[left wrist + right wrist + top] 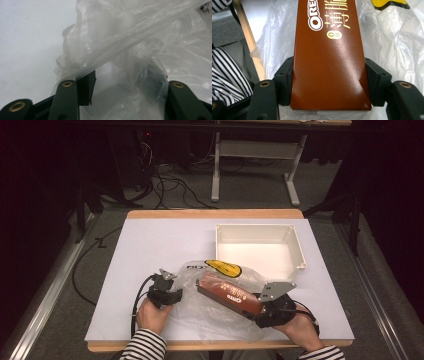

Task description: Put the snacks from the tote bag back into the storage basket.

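Note:
A brown Oreo cookie box (pixel 230 295) lies slantwise over a crumpled clear plastic bag (pixel 200 317) at the table's near middle. My right gripper (pixel 257 304) is shut on the box's near end, and in the right gripper view both pads (pixel 285 80) press the sides of the box (pixel 329 50). My left gripper (pixel 176 295) sits at the bag's left edge. In the left gripper view its jaws (pixel 120 85) stand apart with loose bag film (pixel 125 37) between them; the film drapes over the right pad (pixel 152 80).
A white open-topped bin (pixel 260 226) stands at the back right of the white table top (pixel 150 250). A yellow printed patch (pixel 225 268) shows on the bag's far side. The table's wooden near edge (pixel 247 37) and a striped sleeve (pixel 224 75) lie close by.

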